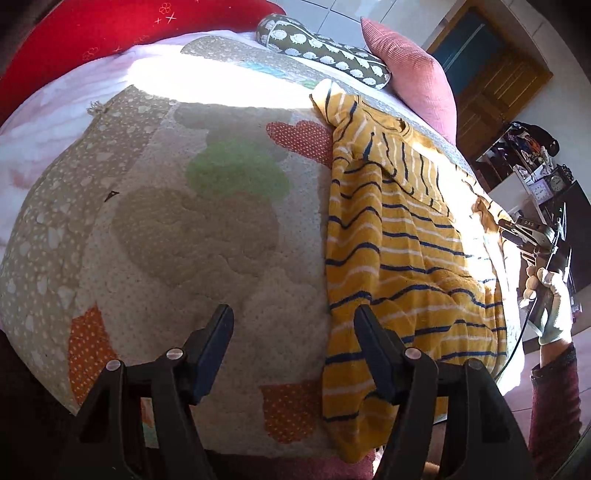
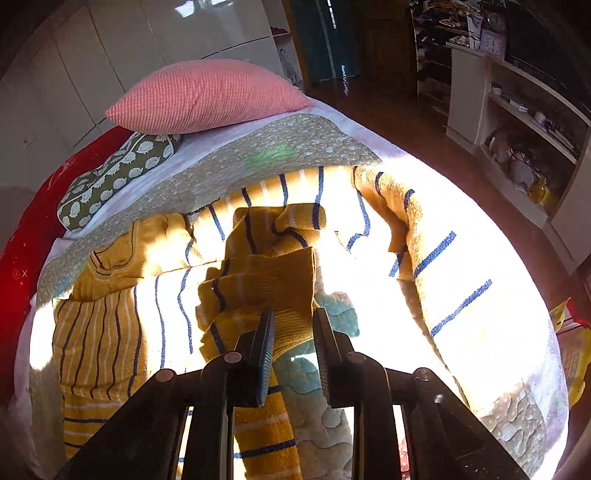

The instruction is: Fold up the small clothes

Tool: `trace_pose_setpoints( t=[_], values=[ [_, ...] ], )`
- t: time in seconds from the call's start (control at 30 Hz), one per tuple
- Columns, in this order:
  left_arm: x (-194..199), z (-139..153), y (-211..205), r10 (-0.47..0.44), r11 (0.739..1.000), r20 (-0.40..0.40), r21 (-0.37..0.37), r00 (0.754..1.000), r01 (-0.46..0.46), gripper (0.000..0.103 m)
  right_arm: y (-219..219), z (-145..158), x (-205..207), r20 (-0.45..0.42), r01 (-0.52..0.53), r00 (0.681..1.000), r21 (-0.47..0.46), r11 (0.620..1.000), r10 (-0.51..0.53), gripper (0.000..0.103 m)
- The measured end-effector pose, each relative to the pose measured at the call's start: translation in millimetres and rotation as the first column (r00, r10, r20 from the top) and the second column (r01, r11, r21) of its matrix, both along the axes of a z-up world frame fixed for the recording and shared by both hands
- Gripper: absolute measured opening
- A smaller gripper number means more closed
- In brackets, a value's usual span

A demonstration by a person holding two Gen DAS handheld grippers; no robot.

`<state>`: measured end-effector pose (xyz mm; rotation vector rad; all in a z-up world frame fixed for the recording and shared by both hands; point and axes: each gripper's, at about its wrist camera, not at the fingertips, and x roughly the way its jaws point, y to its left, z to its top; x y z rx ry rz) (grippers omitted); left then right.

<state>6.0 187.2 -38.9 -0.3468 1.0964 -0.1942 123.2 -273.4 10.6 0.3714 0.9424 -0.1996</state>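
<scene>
A small yellow garment with blue and white stripes (image 1: pixel 406 236) lies spread on a patterned quilt (image 1: pixel 192 206) on a bed. My left gripper (image 1: pixel 293 325) is open and empty, low over the quilt by the garment's near left edge. In the right wrist view my right gripper (image 2: pixel 293 325) has its jaws close together around a yellow ribbed cuff of the garment (image 2: pixel 266 284), lifted and bunched over the rest of it. The right gripper also shows at the right edge of the left wrist view (image 1: pixel 517 229), at the garment's far side.
A pink cushion (image 2: pixel 207 96) and a green patterned pillow (image 2: pixel 118 173) lie at the bed's head, with a red blanket (image 1: pixel 92 33) beside them. Shelves with clutter (image 2: pixel 524 122) stand beyond the bed's right edge. Strong sunlight washes out part of the quilt.
</scene>
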Motion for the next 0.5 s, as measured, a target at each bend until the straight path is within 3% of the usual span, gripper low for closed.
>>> trace_pose_setpoints(
  t=[0.07,0.2,0.4,0.5],
  values=[
    [-0.2,-5.6,-8.4,-0.025,0.999,-0.013,-0.02,1.0,0.025,0.07,5.0,1.5,-31.7,0.037,-0.05,0.998,0.078,0.996,0.047,0.056],
    [-8.0,-9.4,-27.8,-0.068,0.998,-0.001,-0.001,0.998,0.068,0.073,18.2,-10.5,-100.4,0.033,-0.139,0.99,0.19,0.972,0.135,0.056],
    [-27.6,-16.1,-54.1,-0.174,0.982,-0.027,-0.076,0.984,0.171,0.073,41.6,-33.8,-183.3,-0.019,-0.16,0.986,0.201,0.967,0.167,0.058],
    [-42.1,-23.0,-73.4,-0.205,0.978,-0.045,-0.047,0.978,0.203,0.073,54.1,-39.5,-199.2,-0.03,-0.156,0.986,0.147,0.977,0.162,0.058]
  ],
)
